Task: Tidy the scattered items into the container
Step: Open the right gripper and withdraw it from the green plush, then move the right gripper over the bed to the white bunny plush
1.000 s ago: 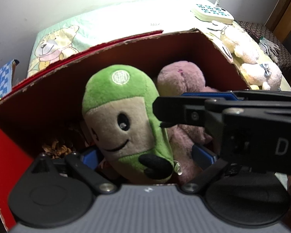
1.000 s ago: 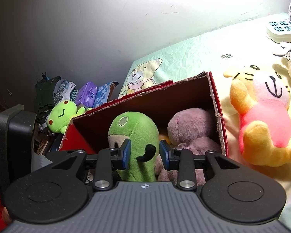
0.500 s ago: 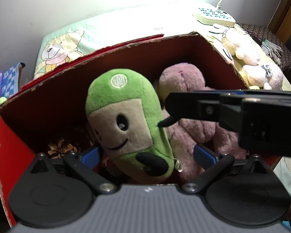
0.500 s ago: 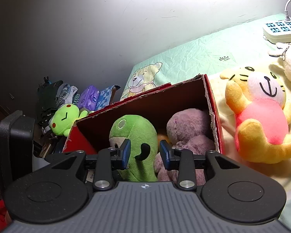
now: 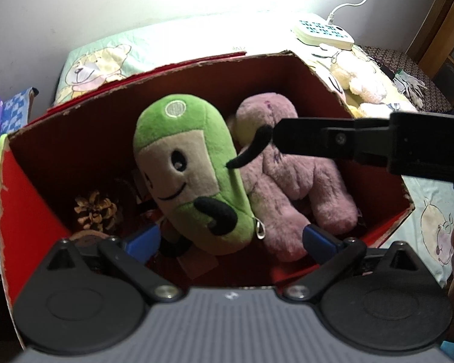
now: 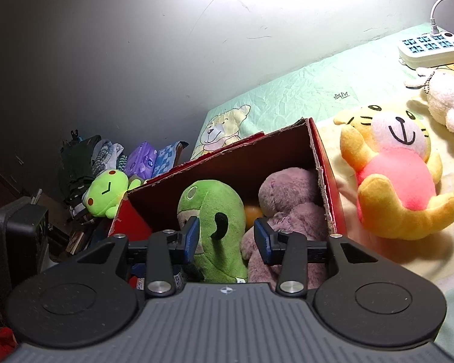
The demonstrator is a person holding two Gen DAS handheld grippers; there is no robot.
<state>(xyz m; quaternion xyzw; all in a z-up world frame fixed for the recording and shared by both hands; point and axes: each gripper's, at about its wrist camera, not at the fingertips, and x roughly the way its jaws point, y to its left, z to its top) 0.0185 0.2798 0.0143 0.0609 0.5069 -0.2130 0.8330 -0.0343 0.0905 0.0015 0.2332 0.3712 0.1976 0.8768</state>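
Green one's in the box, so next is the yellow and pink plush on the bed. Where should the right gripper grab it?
Take the yellow and pink plush across its raised near arm, coming from the box side. That arm sticks up narrow and free; the belly looks too broad for the jaws.

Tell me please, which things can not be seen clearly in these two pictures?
- Left wrist view: the box floor under the green plush and pink plush is hidden by them.
- Left wrist view: the right gripper fingertips, seen from the side, overlap.
- Right wrist view: an orange thing between the plushes is mostly hidden.
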